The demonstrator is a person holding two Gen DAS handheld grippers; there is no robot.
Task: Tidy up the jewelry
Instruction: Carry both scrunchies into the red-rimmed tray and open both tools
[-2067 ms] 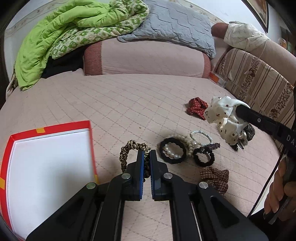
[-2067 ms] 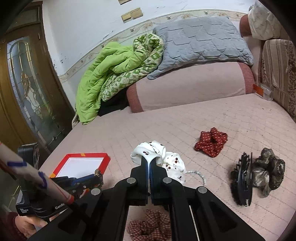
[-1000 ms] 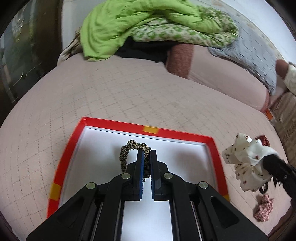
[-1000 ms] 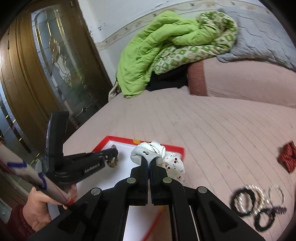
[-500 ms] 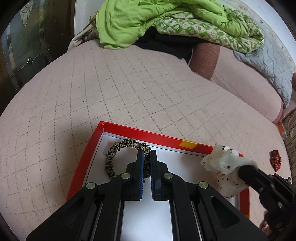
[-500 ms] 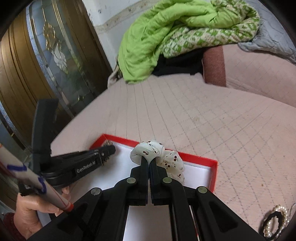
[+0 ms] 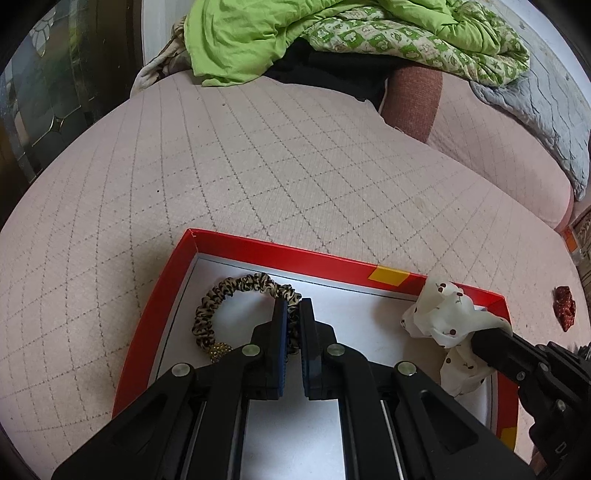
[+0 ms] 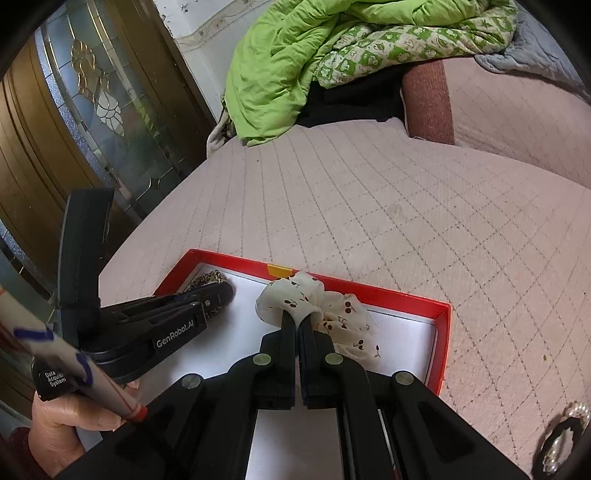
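A red-rimmed tray (image 7: 280, 249) (image 8: 369, 290) with a white floor lies on the pink quilted bed. My left gripper (image 7: 291, 308) is shut on a leopard-print hair tie (image 7: 236, 288), whose loop rests on the tray floor near the back left corner. My right gripper (image 8: 297, 319) is shut on a white cherry-print scrunchie (image 8: 332, 306) (image 7: 443, 314), held low over the tray's back right part. In the right wrist view the left gripper (image 8: 218, 297) reaches in from the left, with the leopard-print hair tie (image 8: 207, 277) at its tip.
A green quilt (image 7: 295, 33) and a grey pillow (image 7: 546, 96) lie piled at the head of the bed. A red scrunchie (image 7: 565, 308) lies to the right of the tray. Pearl and black bracelets (image 8: 565, 432) lie at the lower right. A glazed wooden door (image 8: 74, 110) stands beyond the bed's left edge.
Both grippers have come down toward the tray with their loads. The leopard hair tie now lies on the tray floor, and the cherry scrunchie sits just inside the far rim.
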